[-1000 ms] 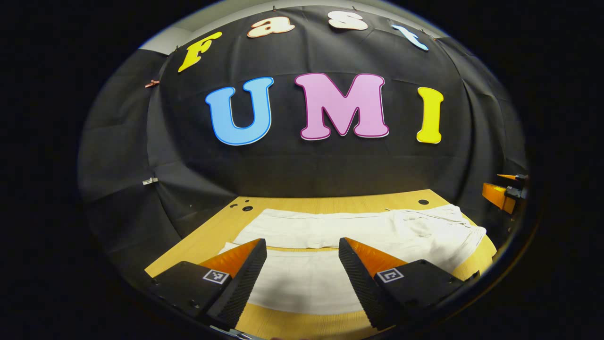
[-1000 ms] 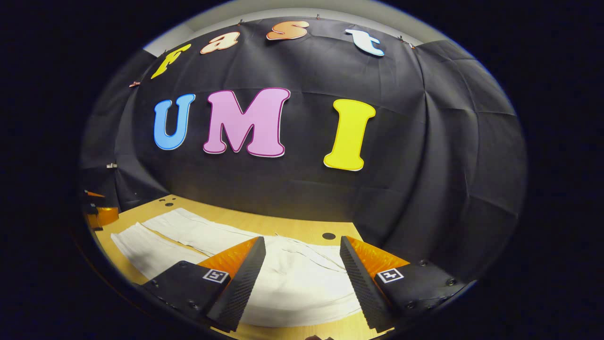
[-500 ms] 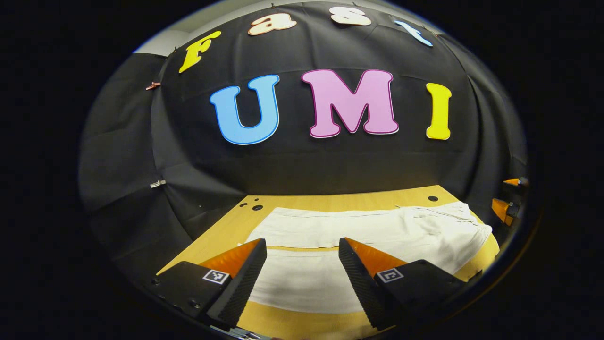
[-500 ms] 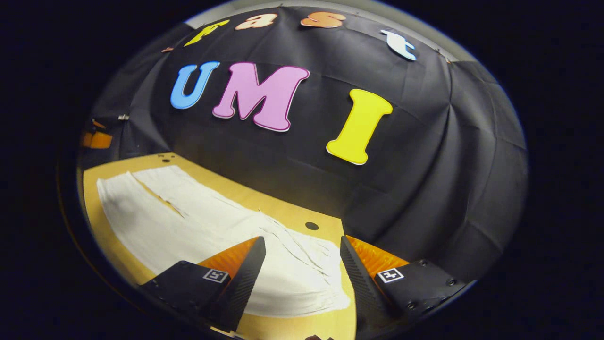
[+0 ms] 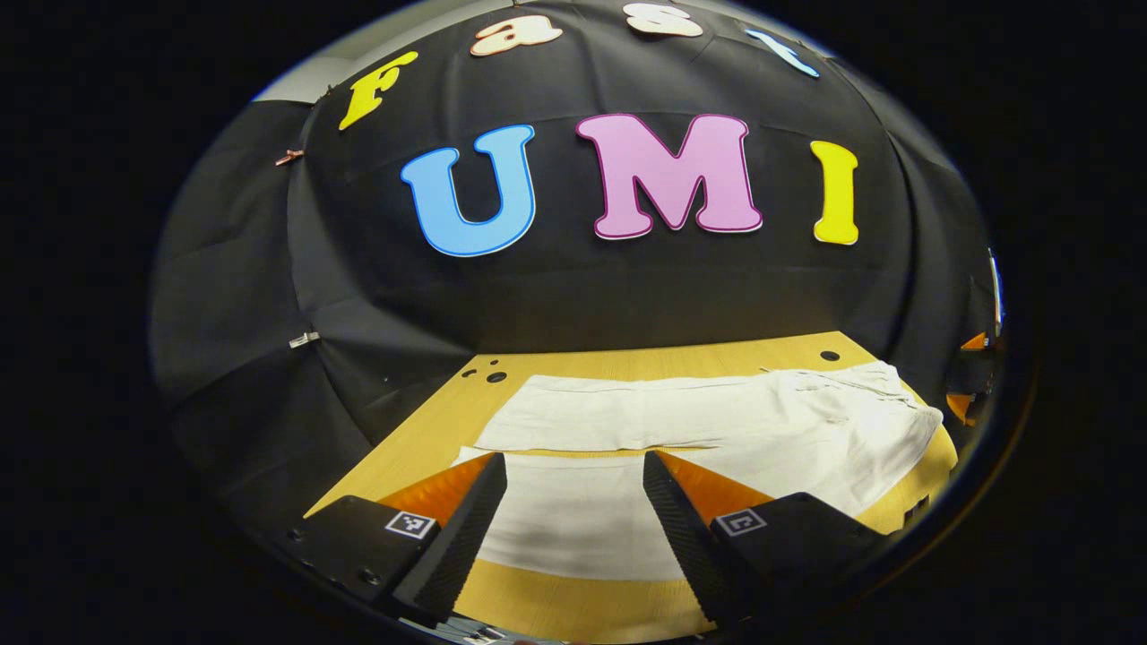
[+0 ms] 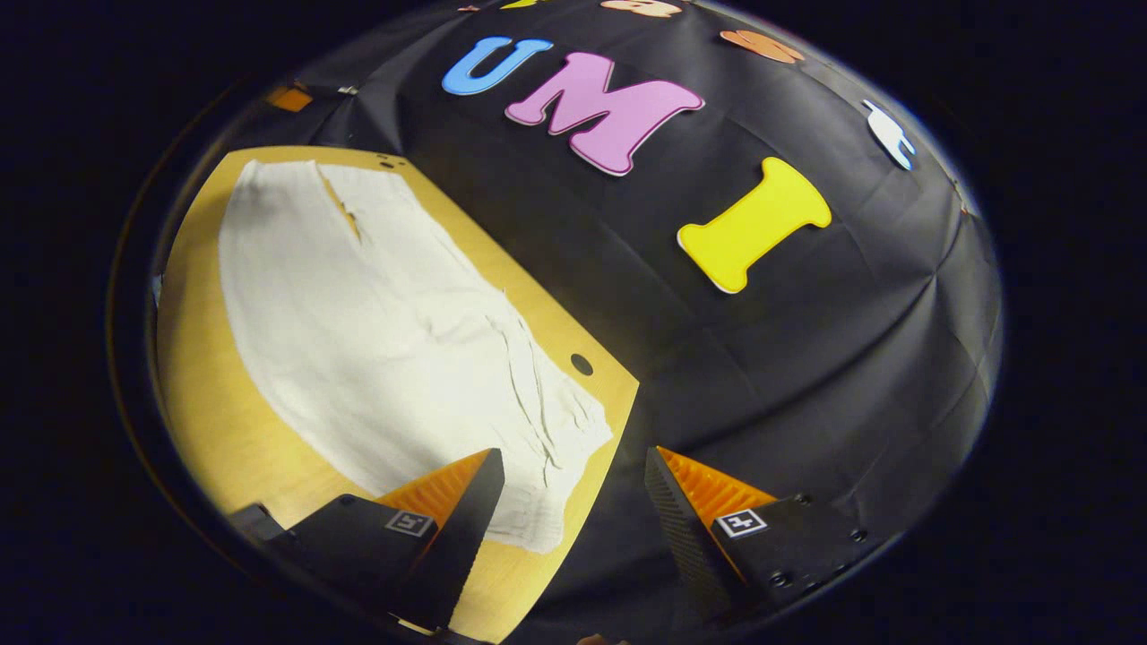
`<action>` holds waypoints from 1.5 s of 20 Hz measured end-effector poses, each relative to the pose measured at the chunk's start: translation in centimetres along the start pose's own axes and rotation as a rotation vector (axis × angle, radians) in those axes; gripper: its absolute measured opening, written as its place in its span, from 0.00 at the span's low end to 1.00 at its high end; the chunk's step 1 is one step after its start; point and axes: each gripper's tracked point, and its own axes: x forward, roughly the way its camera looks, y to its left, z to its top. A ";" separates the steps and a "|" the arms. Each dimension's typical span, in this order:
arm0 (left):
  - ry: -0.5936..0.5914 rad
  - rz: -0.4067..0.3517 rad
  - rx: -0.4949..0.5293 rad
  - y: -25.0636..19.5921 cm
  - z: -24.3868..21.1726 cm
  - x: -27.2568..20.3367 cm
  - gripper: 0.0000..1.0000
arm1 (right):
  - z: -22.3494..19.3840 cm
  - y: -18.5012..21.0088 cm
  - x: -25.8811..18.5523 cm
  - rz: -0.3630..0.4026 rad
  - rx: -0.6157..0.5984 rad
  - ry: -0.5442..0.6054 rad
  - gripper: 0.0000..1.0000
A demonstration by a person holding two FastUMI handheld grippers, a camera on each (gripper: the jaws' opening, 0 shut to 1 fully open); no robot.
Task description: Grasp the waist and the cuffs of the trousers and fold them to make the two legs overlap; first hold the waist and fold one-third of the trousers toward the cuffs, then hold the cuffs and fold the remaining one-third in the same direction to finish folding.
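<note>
White trousers (image 5: 717,430) lie flat on the wooden table (image 5: 627,365), both legs spread side by side with a narrow gap between them. Their waist end sits at the right in the left gripper view. My left gripper (image 5: 573,502) hovers open above the near leg, nothing between its fingers. In the right gripper view the trousers (image 6: 376,322) run from the far left to the crumpled waist (image 6: 556,430) near my right gripper (image 6: 573,502). That gripper is open, rolled to one side, over the table's right end beside the waist.
The black cloth wall (image 5: 573,296) closes off the table's back and sides. Small round holes (image 5: 495,377) mark the table's far corners, one hole (image 6: 582,365) close to the waist. Bare wood (image 5: 582,600) shows along the near edge.
The right gripper has swung and rolled strongly toward the table's right end, bringing the waist near its fingers. The left gripper has crept slightly forward and lower over the near leg.
</note>
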 end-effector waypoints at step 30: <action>0.200 0.178 -0.016 9.0 -10.2 -1.1 0.98 | -9.9 6.3 7.4 0.281 -0.601 0.232 0.28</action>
